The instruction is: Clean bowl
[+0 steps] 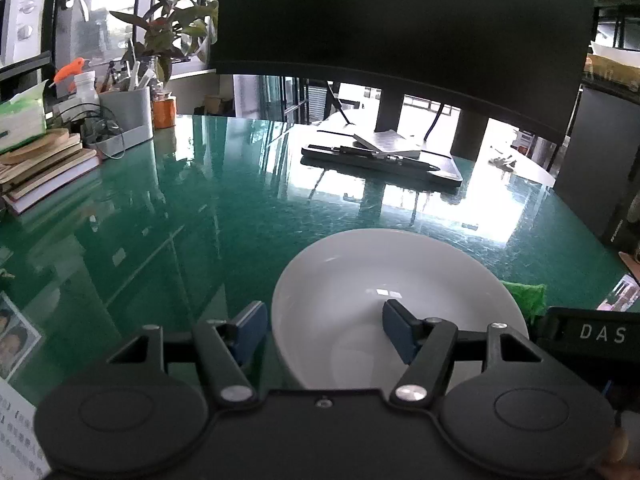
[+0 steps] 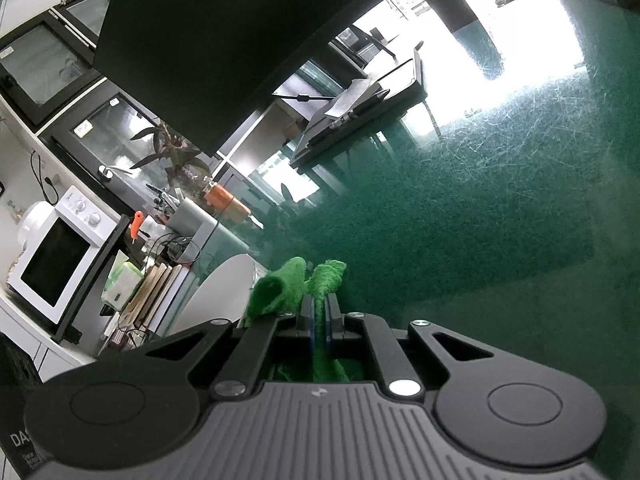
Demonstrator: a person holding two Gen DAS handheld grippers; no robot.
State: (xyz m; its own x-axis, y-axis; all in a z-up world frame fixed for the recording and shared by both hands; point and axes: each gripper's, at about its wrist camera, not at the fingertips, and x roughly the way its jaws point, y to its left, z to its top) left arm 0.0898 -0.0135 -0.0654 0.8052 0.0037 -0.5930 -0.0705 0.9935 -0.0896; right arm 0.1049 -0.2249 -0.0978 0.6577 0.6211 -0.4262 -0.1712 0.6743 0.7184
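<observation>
A white bowl (image 1: 384, 280) stands upright on the green glass table (image 1: 192, 216), and it looks empty inside. My left gripper (image 1: 325, 332) is open and straddles the bowl's near left rim. Its left pad (image 1: 250, 330) is just outside the wall and its right pad (image 1: 400, 334) hangs inside the bowl, away from the wall. My right gripper (image 2: 319, 300) is shut on a green cloth (image 2: 288, 284), which sticks out past the fingertips. In the right wrist view the bowl (image 2: 218, 296) lies just left of the cloth. From the left wrist view the cloth (image 1: 524, 298) peeks out behind the bowl's right rim.
A large dark monitor (image 1: 400, 20) stands at the back, with a black tray (image 1: 380, 160) holding a notebook and pen under it. Stacked books (image 1: 44, 168), a grey organiser (image 1: 126, 116), an orange cup (image 1: 164, 112) and a plant (image 1: 168, 28) crowd the left. A microwave (image 2: 56, 256) stands further off.
</observation>
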